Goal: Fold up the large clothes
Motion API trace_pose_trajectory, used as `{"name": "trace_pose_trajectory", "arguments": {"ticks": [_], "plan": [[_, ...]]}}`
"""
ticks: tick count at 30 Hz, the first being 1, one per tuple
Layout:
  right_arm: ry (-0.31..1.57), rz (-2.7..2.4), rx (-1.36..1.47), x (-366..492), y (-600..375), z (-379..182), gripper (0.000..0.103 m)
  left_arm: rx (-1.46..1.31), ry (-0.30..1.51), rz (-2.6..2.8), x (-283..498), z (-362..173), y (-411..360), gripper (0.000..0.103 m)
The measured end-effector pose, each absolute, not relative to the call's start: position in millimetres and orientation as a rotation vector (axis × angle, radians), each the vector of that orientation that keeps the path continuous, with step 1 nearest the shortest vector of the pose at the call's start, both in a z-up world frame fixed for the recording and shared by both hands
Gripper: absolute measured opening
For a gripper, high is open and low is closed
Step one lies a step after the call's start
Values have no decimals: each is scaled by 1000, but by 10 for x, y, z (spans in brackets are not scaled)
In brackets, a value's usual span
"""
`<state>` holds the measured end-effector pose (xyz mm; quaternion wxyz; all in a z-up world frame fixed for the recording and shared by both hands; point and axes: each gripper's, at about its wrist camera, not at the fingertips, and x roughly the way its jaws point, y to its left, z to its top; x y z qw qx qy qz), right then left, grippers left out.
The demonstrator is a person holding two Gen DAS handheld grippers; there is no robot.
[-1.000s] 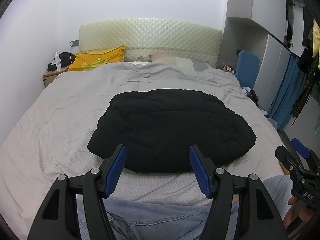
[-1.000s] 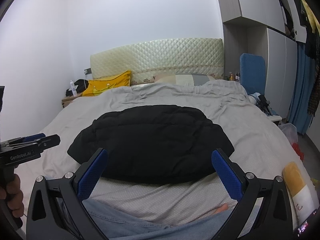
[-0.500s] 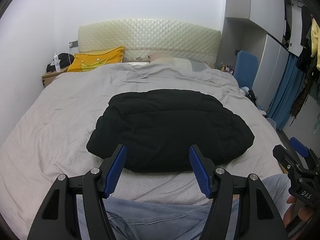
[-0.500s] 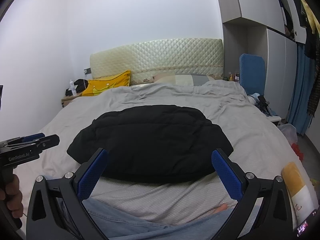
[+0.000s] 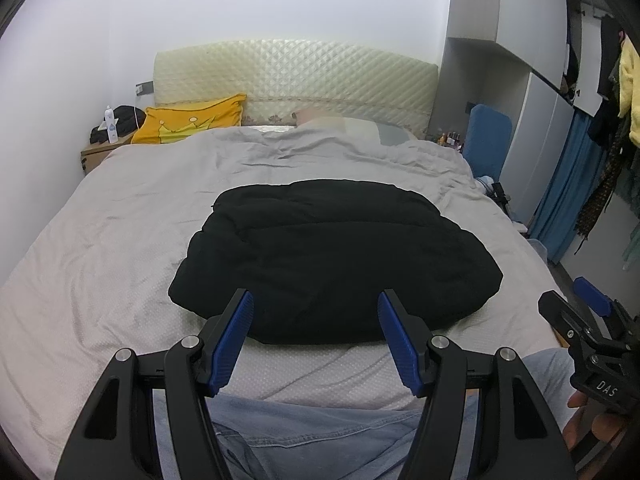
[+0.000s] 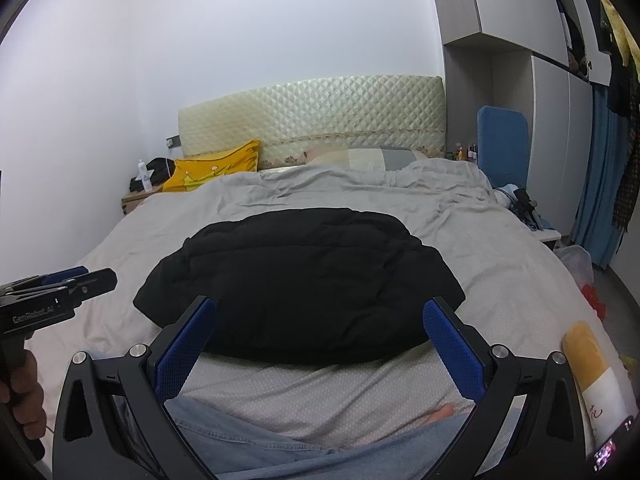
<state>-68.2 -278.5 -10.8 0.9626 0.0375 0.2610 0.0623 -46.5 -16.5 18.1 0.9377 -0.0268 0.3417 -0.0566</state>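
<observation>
**Both claws empty, jacket folded on bed**

Black puffer jacket [image 5: 332, 264] lies folded mid-bed [image 5: 100, 248], touching neither claw. Left claw [image 5: 316, 338] and right claw [image 6: 320, 344] hover wide open, holding nothing. Risk: puffy fill springs the fold open; slick shell slips from a shallow pinch.

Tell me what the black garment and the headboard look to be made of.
Black garment: seemingly padded, quilted synthetic shell, matte; puffy bulk with stitched channels. Headboard: looks like glossy cream vinyl or faux leather; diamond tufting catches light. Exact fabrics uncertain.
</observation>
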Motion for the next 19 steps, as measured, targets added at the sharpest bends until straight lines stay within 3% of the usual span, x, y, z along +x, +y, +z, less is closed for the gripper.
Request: {"name": "trace_pose_trajectory", "arguments": {"ticks": [19], "plan": [[532, 120, 75, -702, -2783, -99, 103, -59, 701, -107, -452, 165, -143, 65]]}}
